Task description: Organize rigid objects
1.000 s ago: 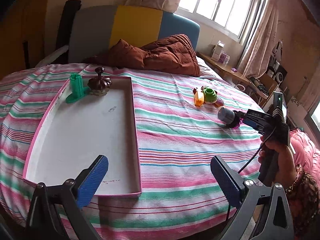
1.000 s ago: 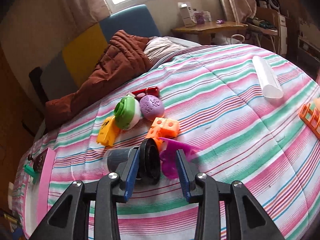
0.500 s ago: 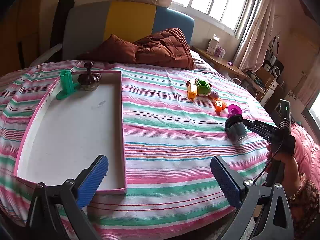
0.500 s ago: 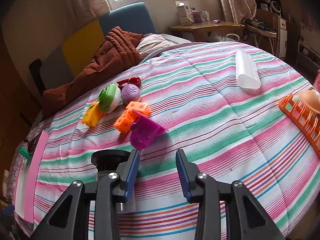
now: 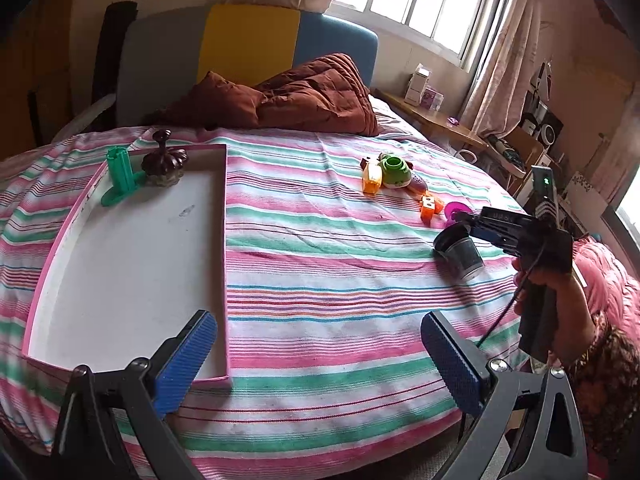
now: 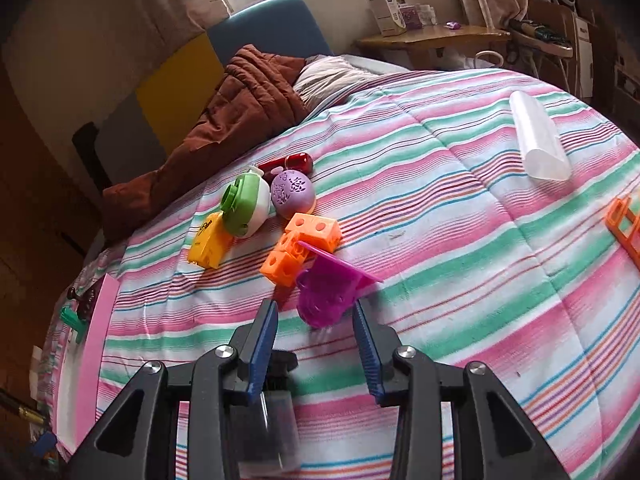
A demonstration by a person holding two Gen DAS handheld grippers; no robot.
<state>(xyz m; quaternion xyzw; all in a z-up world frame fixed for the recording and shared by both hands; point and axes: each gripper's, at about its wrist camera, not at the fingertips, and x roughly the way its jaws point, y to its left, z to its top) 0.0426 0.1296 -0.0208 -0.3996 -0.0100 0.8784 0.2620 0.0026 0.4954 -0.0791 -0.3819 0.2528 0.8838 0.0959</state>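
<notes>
Left view: your left tool (image 5: 320,354) hangs wide open and empty over the bed (image 5: 320,264), with the tray (image 5: 120,256) just ahead to its left. The dark jar (image 5: 460,254) lies tipped far off to the right, at the tip of your right tool (image 5: 466,226), so that hand is nearer.

Right view: the right tool (image 6: 314,342) is opening; the jar (image 6: 266,412) sits low behind its left finger, blurred and half hidden, so I cannot tell if it is gripped. The purple scoop (image 6: 326,294) lies just ahead.

Daylight from the overexposed window (image 5: 420,4) lights the bed (image 5: 320,240) softly. Room corners fall dark, fisheye bending curves the edges, and nearby objects blur slightly.
</notes>
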